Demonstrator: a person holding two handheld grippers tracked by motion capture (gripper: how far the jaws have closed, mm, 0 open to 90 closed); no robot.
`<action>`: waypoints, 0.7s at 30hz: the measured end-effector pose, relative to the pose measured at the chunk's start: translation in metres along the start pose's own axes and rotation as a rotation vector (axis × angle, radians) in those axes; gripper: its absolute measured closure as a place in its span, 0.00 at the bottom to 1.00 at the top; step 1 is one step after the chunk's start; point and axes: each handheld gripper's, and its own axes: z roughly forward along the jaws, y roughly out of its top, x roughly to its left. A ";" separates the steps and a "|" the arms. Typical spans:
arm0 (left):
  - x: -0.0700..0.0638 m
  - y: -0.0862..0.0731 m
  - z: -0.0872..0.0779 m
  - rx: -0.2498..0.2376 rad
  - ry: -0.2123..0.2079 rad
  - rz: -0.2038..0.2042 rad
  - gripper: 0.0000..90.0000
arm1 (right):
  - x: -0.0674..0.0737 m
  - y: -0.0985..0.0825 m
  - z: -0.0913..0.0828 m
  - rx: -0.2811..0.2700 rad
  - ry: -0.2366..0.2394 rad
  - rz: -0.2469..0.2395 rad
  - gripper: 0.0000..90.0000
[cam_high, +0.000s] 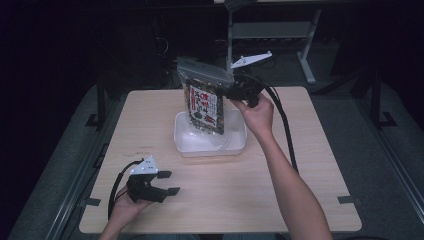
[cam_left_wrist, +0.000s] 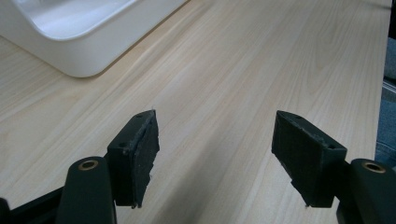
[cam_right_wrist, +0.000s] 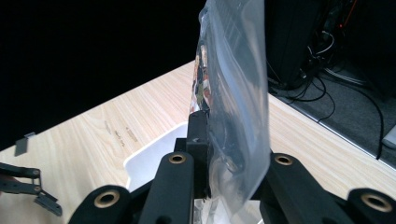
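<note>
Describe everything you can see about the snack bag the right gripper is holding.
The snack bag is a clear plastic pouch with a printed label in red, white and dark colours and dark contents. It hangs roughly upright, slightly tilted, over the white tray, its lower end at or near the tray's floor. The right gripper pinches its side edge near the top between closed jaws; the right gripper view shows the glossy, crinkled film.

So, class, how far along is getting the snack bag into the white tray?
Done: the right hand-held gripper has gripped the snack bag and holds it upright over the white tray. Left: lowering and releasing it. The left hand-held gripper waits open near the table's front edge.
</note>
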 end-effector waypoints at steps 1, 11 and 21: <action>0.000 0.000 0.000 -0.002 -0.001 -0.003 0.34 | 0.001 -0.004 0.004 0.000 -0.005 -0.010 0.87; 0.001 0.000 -0.001 -0.006 -0.005 -0.007 0.34 | 0.014 -0.015 0.016 0.002 -0.034 -0.064 0.87; 0.001 -0.001 -0.001 -0.015 -0.007 -0.015 0.34 | 0.022 -0.026 0.019 -0.041 -0.046 -0.061 0.87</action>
